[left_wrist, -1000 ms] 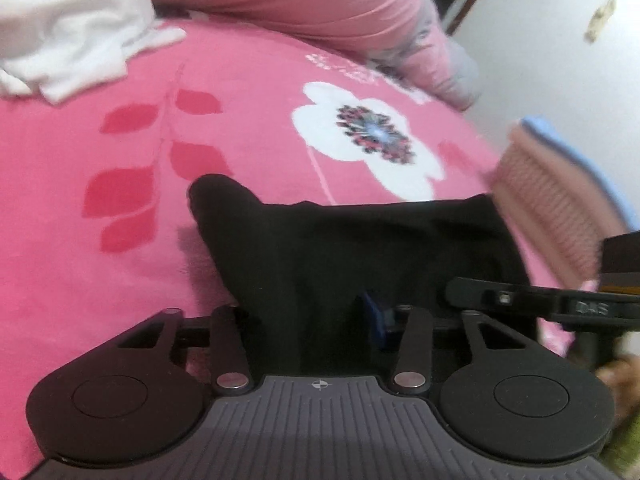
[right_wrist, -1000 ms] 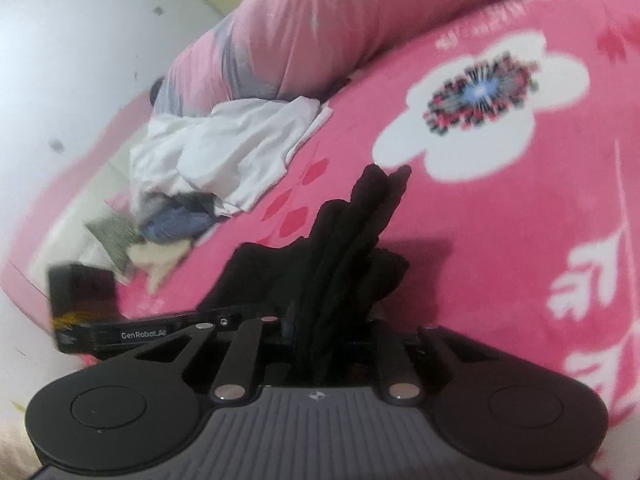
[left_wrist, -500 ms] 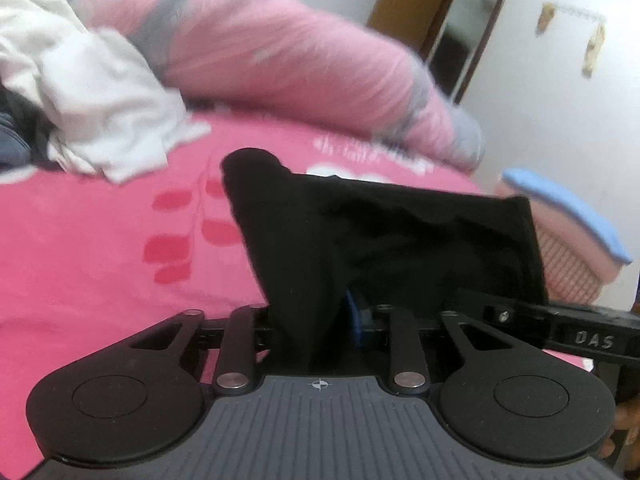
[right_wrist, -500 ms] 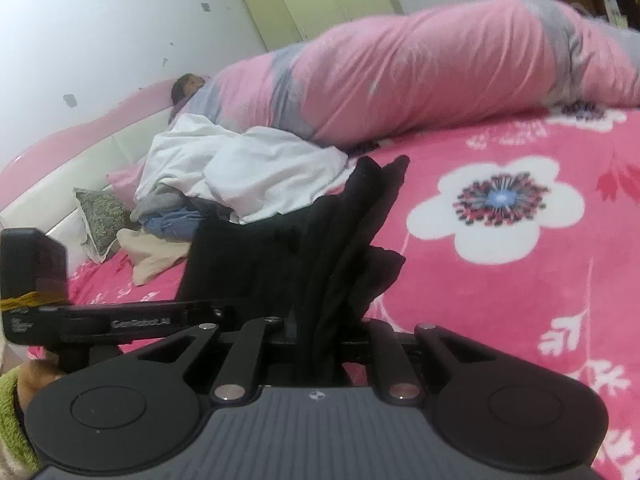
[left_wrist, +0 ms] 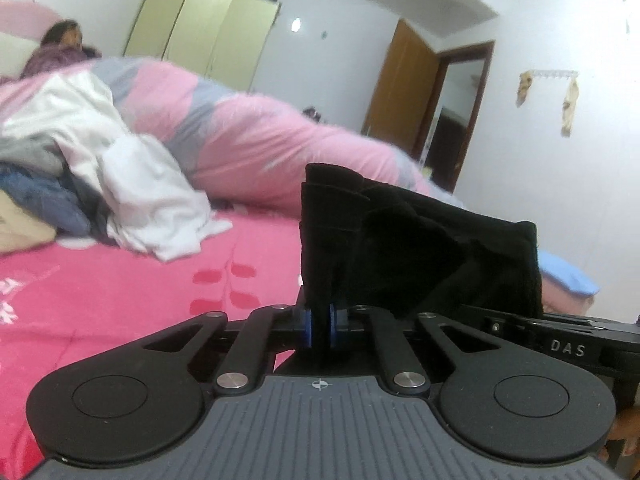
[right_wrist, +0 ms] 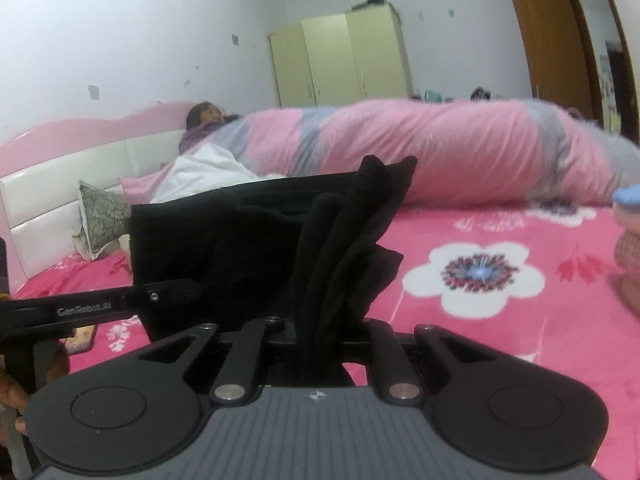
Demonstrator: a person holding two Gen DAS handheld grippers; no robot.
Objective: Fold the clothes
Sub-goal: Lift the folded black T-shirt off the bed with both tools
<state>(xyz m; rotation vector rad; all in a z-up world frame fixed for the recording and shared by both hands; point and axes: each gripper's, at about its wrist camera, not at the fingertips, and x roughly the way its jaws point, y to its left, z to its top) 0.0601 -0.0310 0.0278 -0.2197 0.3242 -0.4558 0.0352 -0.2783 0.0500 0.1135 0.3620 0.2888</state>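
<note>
Left wrist view: off to the left of the fingers lies a heap of white and grey clothes point(left_wrist: 132, 196) on the pink flowered bed point(left_wrist: 120, 292). The left gripper point(left_wrist: 320, 330) has just been closing, and its blue-padded fingers point(left_wrist: 307, 326) now pinch a bunched edge of the black garment point(left_wrist: 420, 248), which stands up ahead of them and stretches away to the right, lifted off the bed. Right wrist view: the black garment point(right_wrist: 248, 248) spans in from the left to the right gripper point(right_wrist: 320, 340), whose fingers are clamped on a gathered fold. Beyond it lies a pink and grey quilt point(right_wrist: 460, 148).
</note>
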